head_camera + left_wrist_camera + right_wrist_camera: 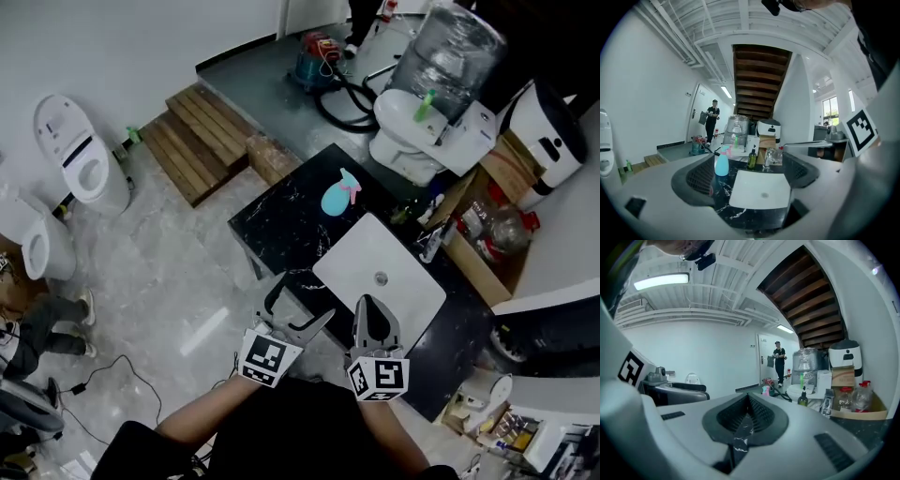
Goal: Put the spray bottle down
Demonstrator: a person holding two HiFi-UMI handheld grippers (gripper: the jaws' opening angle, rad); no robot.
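Spray bottle (339, 196) stands on counter (281, 221); left tool (298, 306) apart, empty; right tool (374, 302) together.

Tabletop (277, 225): black stone, white veining, rectangular. Carries:
- one white square basin (380, 272) with a drain at its centre
- one light-blue spray bottle (338, 196), pink trigger, upright, near the basin's far corner
- one dark bottle (752, 158) and one tap (767, 159), at the basin's far edge

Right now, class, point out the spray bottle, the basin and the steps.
spray bottle (336, 200), head view, blue body.
basin (361, 253), head view, bare white bottom.
steps (202, 141), head view, middle plank.
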